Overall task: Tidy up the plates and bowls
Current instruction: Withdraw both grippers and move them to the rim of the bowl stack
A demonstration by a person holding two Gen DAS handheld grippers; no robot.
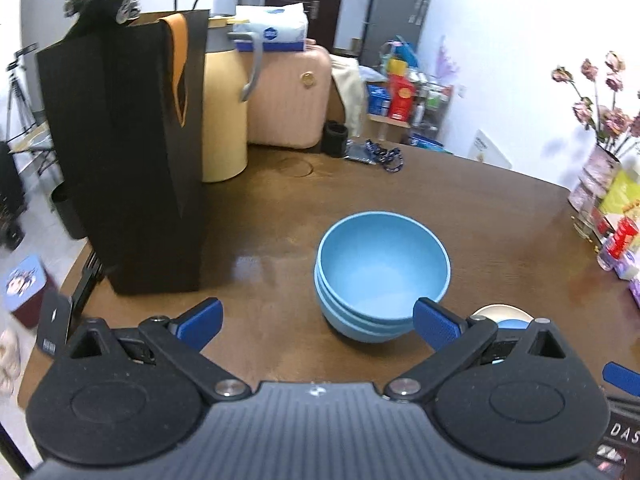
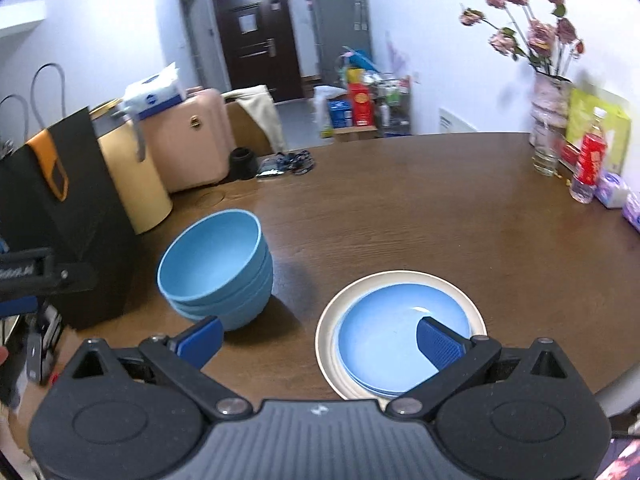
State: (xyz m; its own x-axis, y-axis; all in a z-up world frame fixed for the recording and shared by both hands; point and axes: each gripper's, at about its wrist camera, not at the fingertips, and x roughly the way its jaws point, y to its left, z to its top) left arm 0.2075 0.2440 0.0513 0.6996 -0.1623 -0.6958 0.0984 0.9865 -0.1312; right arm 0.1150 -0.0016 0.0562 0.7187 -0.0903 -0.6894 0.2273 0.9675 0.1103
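The stack of blue bowls point(image 2: 218, 270) stands on the brown table point(image 2: 400, 208), and everything here is placed from it: the plate stack point(image 2: 400, 336) (blue plates nested on a cream one) lies just beside it toward the flower vase point(image 2: 550, 104), the black paper bag point(image 2: 64, 216) stands close on its other side. The left gripper point(image 1: 318, 320) hangs spread wide and empty, one pad near the bowls' rim; the right gripper point(image 2: 320, 340) hangs likewise released above the plates. A careless sweep could nudge the bowls into the bag or tip them. How many plates are stacked is hard to tell, and the grippers hide their near edge
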